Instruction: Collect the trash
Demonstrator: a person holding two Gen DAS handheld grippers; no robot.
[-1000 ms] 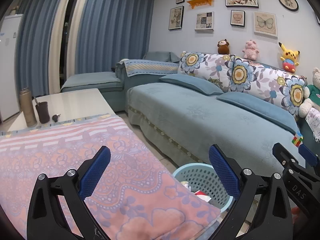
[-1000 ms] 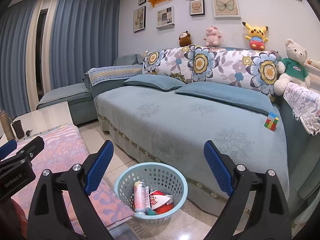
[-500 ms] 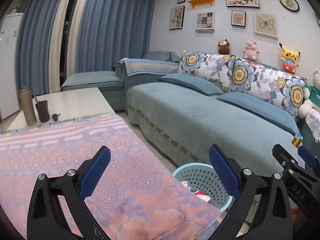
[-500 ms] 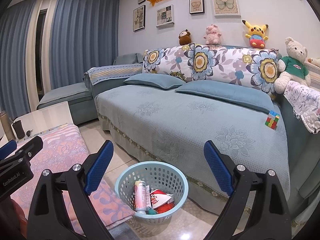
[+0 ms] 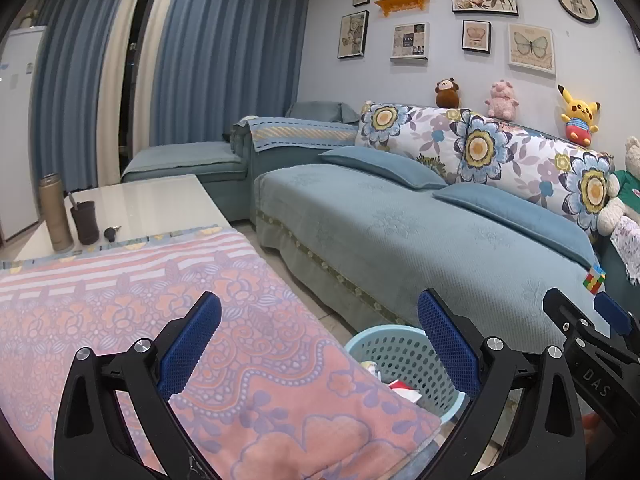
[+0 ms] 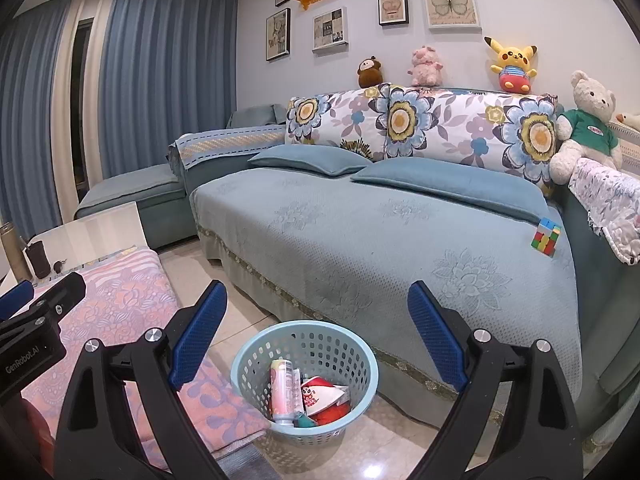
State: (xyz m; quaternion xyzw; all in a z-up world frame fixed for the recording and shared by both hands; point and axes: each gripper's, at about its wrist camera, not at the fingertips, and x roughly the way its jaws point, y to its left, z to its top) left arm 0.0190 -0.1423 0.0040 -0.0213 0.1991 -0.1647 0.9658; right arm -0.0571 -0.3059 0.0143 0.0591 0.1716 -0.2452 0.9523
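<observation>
Both grippers wide apart, basket [image 6: 304, 376] between table edge [image 6: 168, 284], sofa [image 6: 360, 240]

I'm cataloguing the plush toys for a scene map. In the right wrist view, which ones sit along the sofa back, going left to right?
Brown monkey → pink pig → yellow Pikachu → white teddy bear in a green shirt, sitting lower at the sofa's right end.

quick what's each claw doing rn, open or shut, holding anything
Left claw: open, holding nothing.
Right claw: open, holding nothing.
</observation>
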